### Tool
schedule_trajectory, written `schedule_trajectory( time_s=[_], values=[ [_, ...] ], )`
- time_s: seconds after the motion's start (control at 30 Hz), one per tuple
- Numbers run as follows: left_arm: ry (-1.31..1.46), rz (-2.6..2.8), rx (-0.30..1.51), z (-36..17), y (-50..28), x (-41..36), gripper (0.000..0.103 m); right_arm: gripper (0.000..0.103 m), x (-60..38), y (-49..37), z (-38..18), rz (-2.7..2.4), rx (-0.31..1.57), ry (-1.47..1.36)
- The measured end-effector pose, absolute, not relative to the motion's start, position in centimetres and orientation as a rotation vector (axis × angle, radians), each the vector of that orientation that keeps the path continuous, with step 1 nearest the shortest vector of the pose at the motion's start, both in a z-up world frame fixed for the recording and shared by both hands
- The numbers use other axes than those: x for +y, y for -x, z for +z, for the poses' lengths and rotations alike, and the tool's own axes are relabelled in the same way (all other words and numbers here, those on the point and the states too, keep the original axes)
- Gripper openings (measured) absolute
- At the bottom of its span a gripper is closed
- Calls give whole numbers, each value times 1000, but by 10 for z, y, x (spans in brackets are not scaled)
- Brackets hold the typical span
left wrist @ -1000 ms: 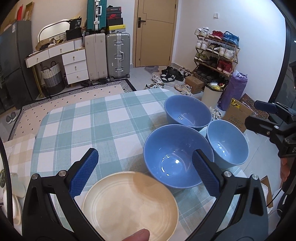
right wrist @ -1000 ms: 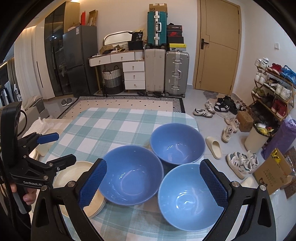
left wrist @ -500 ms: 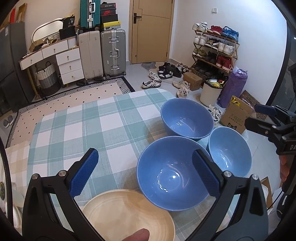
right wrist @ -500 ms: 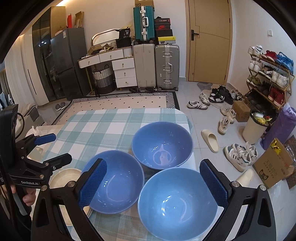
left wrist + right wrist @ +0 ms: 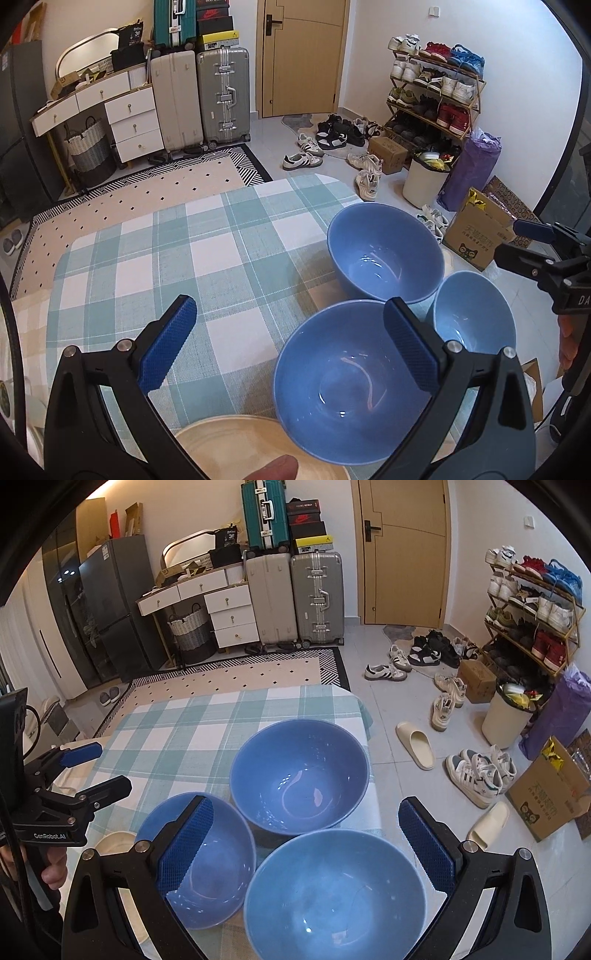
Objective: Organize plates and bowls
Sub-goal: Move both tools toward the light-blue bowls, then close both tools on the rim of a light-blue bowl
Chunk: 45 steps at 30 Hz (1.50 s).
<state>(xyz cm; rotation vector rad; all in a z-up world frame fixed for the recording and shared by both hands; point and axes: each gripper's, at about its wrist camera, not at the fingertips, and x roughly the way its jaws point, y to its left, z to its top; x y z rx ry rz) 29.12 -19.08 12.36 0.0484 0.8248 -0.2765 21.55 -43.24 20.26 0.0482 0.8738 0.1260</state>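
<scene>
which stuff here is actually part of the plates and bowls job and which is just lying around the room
Part of the job:
- far blue bowl
- left blue bowl
- near blue bowl
- cream plate
- left gripper and right gripper, both open

Just lying about:
- suitcases
- shoe rack
- loose shoes and slippers
- cardboard box
- white bin

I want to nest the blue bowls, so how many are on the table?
3. The far blue bowl sits toward the table's far edge, the left blue bowl beside the cream plate, and the near blue bowl closest to the right gripper.
</scene>
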Motion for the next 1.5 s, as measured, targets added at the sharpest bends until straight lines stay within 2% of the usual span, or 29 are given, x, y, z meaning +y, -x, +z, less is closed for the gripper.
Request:
schedule_trajectory(
  time_s=[0.4,1.23,1.37,1.5],
  values=[
    [-56,-287,868,104,-340,-210,101,102,-455,-251,191,100,916,-63],
    [-64,-341,978,39,-409,-247,99,101,-487,-297,121,84,1024,-136],
    [-62,-357,997,31,-415,-251,96,99,-488,-301,113,88,1040,-137],
    [-54,-374,1013,26,-421,-257,94,90,-486,-306,104,95,1065,-141]
  ],
)
